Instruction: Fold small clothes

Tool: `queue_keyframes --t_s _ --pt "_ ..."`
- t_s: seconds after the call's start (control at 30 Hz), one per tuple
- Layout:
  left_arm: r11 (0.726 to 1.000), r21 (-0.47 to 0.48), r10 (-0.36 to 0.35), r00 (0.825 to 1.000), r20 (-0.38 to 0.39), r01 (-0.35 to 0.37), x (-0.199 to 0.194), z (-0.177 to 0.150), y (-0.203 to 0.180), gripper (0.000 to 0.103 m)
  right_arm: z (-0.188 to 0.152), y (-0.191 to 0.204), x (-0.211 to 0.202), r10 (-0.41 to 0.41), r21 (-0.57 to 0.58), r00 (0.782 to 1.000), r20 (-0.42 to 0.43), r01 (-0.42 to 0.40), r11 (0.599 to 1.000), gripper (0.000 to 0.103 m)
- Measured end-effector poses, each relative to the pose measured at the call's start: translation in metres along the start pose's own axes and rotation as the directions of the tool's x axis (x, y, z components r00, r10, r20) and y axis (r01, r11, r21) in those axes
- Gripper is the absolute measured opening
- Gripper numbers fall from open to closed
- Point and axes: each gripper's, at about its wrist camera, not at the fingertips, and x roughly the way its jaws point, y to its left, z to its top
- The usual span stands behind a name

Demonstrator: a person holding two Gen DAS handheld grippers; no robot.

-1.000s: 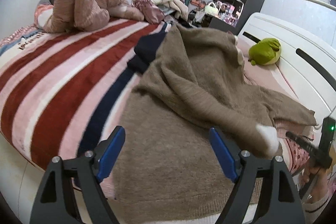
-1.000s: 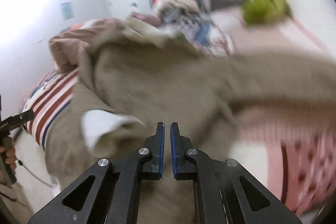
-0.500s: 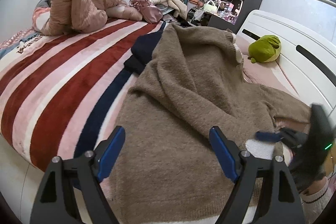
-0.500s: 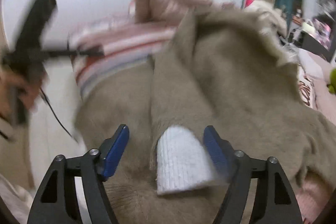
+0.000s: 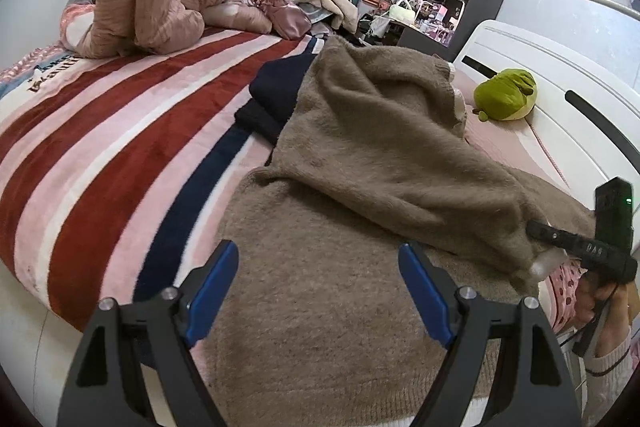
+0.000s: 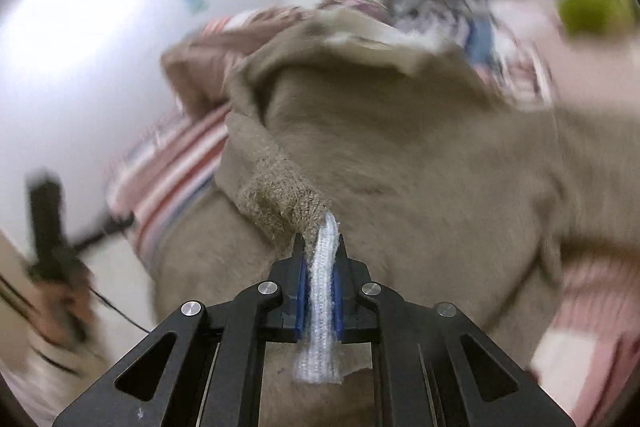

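Note:
A fuzzy brown sweater [image 5: 360,195] with white cuffs lies spread on the striped bed, one sleeve folded across its body. My left gripper [image 5: 318,291] is open and empty, hovering over the sweater's lower part. My right gripper [image 6: 320,267] is shut on the sleeve's white cuff [image 6: 322,307], pinched between the blue pads. In the left wrist view the right gripper [image 5: 560,247] holds that cuff at the sweater's right edge. The right wrist view is blurred by motion.
A red, pink and navy striped blanket [image 5: 100,155] covers the bed. A dark navy garment [image 5: 276,95] lies under the sweater's far side. A brown quilt heap [image 5: 148,7] sits at the back left, a green plush [image 5: 504,95] by the white headboard [image 5: 560,79].
My right gripper opened around the white cuff half a second ago and has now shut on it. The left gripper has stayed open and nearly still.

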Motion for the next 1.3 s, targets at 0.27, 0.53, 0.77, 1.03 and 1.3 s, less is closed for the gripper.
queue_keyframes --t_s 0.27,0.53,0.77,1.03,1.3 --pt "0.999 -0.012 0.049 0.996 -0.072 -0.05 0.024 -0.005 0.015 0.08 -0.018 -0.09 -0.012 -0.034 0.286 0.993 -0.109 0.064 0.956 0.026" --pt "0.996 -0.044 0.066 0.98 -0.189 -0.075 0.029 -0.034 0.055 0.085 -0.084 -0.079 -0.058 -0.026 0.231 0.981 -0.193 0.071 0.97 0.064" --pt "0.999 -0.03 0.029 0.975 -0.219 -0.036 0.041 -0.058 0.053 0.085 -0.139 -0.078 -0.051 0.169 0.327 0.972 -0.164 -0.108 0.939 0.065" --pt "0.998 0.043 0.06 0.969 -0.238 -0.051 0.04 -0.074 0.023 0.068 -0.137 -0.058 -0.032 0.109 0.262 0.985 -0.134 -0.071 0.962 0.017" --pt "0.999 -0.045 -0.037 0.982 -0.185 0.029 0.006 -0.071 0.02 0.009 -0.112 -0.03 -0.056 0.167 0.232 0.985 0.032 -0.17 0.958 0.009"
